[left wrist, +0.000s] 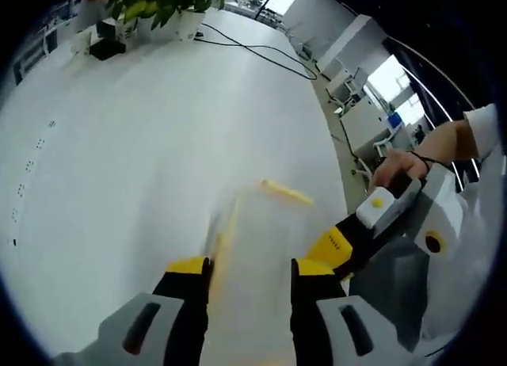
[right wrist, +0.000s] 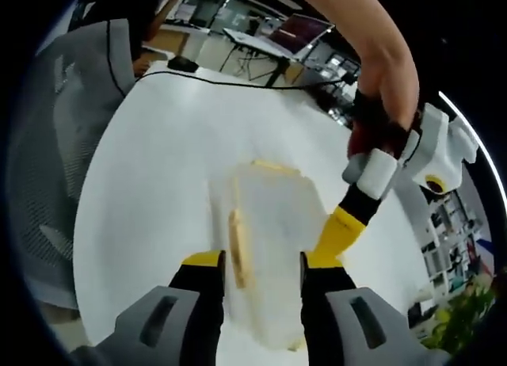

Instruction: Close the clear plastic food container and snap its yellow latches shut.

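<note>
The clear plastic container (left wrist: 265, 247) lies on the white table (left wrist: 119, 144), blurred, between the jaws of my left gripper (left wrist: 252, 267), which is open. One yellow latch (left wrist: 224, 239) runs along its left side and another yellow latch (left wrist: 287, 193) along its far edge. My right gripper (left wrist: 337, 245), held by a hand (left wrist: 400, 169), reaches in from the right with a yellow tip at the container's right side. In the right gripper view the container (right wrist: 273, 223) sits between my open right gripper (right wrist: 263, 261) jaws, its latch (right wrist: 237, 251) near the left jaw. The left gripper (right wrist: 342, 230) touches its right edge.
Potted plants (left wrist: 158, 9) and a black cable (left wrist: 261, 53) sit at the table's far end. Office desks (left wrist: 356, 112) stand beyond the right edge. A mesh chair (right wrist: 71, 104) stands by the table, with a laptop (right wrist: 297, 29) on a desk behind.
</note>
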`<state>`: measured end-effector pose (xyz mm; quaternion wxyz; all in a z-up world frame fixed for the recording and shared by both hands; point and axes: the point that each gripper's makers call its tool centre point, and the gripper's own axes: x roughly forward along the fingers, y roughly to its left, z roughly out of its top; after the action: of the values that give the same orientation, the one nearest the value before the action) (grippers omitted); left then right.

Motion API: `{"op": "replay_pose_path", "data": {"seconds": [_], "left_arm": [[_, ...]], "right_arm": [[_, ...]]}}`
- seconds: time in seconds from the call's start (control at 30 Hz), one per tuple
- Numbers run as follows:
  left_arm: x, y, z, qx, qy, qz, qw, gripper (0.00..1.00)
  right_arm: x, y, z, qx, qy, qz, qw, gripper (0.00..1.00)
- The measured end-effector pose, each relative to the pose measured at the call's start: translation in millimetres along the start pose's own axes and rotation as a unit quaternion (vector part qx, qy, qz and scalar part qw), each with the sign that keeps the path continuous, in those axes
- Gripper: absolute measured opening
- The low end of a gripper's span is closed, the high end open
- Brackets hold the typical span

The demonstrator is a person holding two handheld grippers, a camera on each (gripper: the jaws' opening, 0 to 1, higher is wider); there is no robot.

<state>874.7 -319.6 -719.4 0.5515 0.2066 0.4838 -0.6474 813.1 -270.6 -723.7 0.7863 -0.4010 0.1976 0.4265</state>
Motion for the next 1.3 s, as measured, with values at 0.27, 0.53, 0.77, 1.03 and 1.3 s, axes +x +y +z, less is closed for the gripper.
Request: {"op": "replay_pose_path", "data": {"seconds": [0.27,0.53,0.77,1.03,1.3], "left_arm": [[-17,2.5,1.1,-0.014,-0.067,0.023,0.9974,0.33],[-32,9.8,-3.3,-0.019,-0.129,0.058,0.9897,0.39],[-42,2.4,-14.3,-0.015,-0.177,0.088,0.9802,0.43],[-50,-3.6,-27.3,-0.002,-0.23,0.127,0.9649,0.44],[-53,-15.9,-40.4,-0.009,-0.258,0.144,0.9554,0.44]], "right_arm": [[-6,-6,-2.9,0.03,-0.001,-0.01,0.9995,0.36],[-13,-12,-7.5,0.065,-0.002,-0.018,0.9977,0.41],[-18,-16,-15.2,0.093,0.004,-0.024,0.9954,0.43],[-22,-23,-20.6,0.117,0.005,-0.031,0.9926,0.46],[-23,-26,-27.4,0.149,0.004,-0.034,0.9882,0.51]]}}
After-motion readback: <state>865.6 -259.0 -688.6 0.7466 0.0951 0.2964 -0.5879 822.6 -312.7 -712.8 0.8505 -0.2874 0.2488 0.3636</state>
